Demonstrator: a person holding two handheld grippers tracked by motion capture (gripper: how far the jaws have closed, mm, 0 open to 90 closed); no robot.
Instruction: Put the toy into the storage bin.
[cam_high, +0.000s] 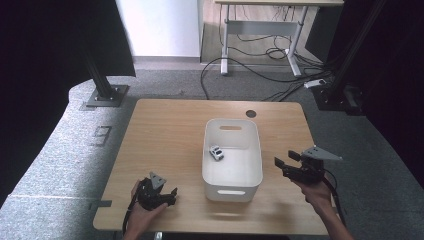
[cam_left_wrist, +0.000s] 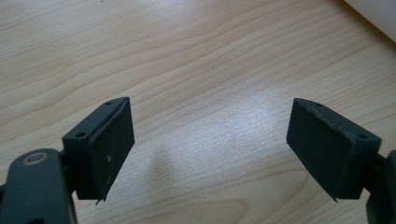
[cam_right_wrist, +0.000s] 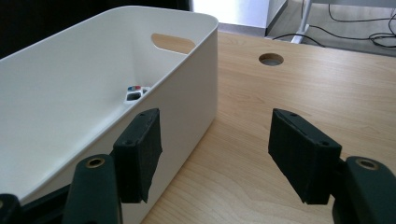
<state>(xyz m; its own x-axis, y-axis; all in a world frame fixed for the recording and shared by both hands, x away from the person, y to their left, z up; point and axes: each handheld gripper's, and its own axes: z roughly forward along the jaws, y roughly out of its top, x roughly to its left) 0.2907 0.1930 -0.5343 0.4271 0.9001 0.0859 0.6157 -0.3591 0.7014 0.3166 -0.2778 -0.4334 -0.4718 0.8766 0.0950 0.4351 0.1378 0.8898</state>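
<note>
Small white toy car (cam_high: 216, 153) with dark windows sits inside white bin (cam_high: 253, 150). Left tool (cam_high: 170, 194), right tool (cam_high: 281, 161) flank bin, both spread wide, empty.

The right gripper (cam_right_wrist: 215, 158) has its jaws spread wide with nothing between them. A white bin (cam_right_wrist: 191, 93) stands beside its left jaw, with a toy police car (cam_right_wrist: 135, 93) inside.

I see the small white toy car (cam_high: 216, 153) in the white plastic bin (cam_high: 252, 140) mid-desk (cam_high: 165, 135), my left tongs (cam_high: 174, 192) and right tongs (cam_high: 283, 159) flanking it.
</note>
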